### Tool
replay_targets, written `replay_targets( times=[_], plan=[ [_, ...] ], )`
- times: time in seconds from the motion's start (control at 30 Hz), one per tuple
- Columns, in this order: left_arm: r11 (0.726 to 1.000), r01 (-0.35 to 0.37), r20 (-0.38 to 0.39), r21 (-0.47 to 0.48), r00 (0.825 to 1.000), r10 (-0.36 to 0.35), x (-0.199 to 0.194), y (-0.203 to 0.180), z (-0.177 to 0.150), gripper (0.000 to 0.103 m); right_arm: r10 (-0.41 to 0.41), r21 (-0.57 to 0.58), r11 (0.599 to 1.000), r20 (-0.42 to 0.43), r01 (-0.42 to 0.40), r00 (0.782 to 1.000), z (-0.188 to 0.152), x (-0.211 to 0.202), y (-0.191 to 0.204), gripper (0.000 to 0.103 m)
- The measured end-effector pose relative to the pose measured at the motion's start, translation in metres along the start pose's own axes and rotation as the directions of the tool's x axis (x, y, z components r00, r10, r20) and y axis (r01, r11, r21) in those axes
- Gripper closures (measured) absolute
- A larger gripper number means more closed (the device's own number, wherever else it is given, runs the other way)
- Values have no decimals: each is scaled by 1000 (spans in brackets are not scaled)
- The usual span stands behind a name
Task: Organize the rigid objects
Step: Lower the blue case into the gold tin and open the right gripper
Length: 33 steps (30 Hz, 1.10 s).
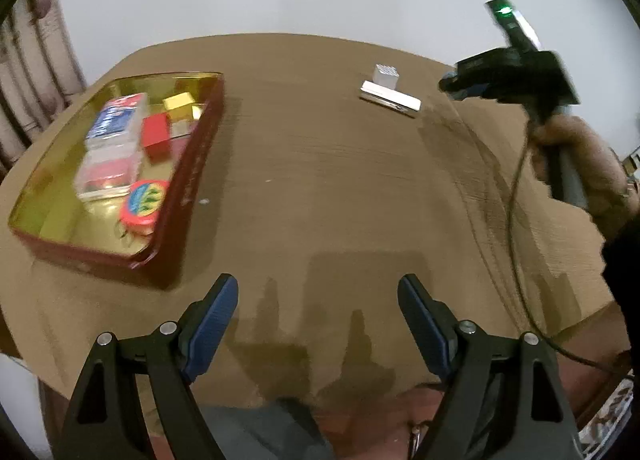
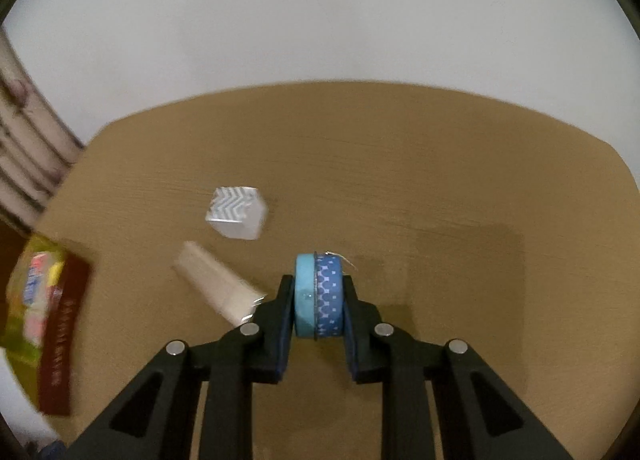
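While the right gripper (image 2: pixel 318 296) stands clamped on a stack of tape rolls (image 2: pixel 319 294), one plain light blue and one dark blue with a pale pattern, its pads press the flat round faces from both sides above the tan surface (image 2: pixel 440 187). Just left of it lie a long pale box (image 2: pixel 218 286) and a small white cube (image 2: pixel 237 212) printed with grey chevrons. Farther left sits a shallow rectangular tin (image 1: pixel 192 175), gold inside and dark red outside. It contains clear card cases (image 1: pixel 110 147), a red box (image 1: pixel 157 136), a gold box (image 1: pixel 179 103) and a round red-rimmed tin (image 1: pixel 144 204). The left gripper (image 1: pixel 318 300) hangs with jaws apart, nothing between them.
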<state>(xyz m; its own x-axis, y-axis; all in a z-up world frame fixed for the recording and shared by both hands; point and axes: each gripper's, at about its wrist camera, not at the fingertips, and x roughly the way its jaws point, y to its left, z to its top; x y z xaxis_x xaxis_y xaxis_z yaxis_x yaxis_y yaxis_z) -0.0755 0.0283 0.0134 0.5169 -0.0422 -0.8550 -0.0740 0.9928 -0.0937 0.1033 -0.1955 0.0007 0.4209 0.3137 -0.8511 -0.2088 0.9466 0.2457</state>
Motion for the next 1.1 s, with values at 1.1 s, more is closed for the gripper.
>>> replay_targets(
  times=[1.1],
  plan=[
    [947,-170,27,-272,983,184,-55,132,-75,16,407,-321,770,-419,-551,812,-97,73,435,81]
  ],
)
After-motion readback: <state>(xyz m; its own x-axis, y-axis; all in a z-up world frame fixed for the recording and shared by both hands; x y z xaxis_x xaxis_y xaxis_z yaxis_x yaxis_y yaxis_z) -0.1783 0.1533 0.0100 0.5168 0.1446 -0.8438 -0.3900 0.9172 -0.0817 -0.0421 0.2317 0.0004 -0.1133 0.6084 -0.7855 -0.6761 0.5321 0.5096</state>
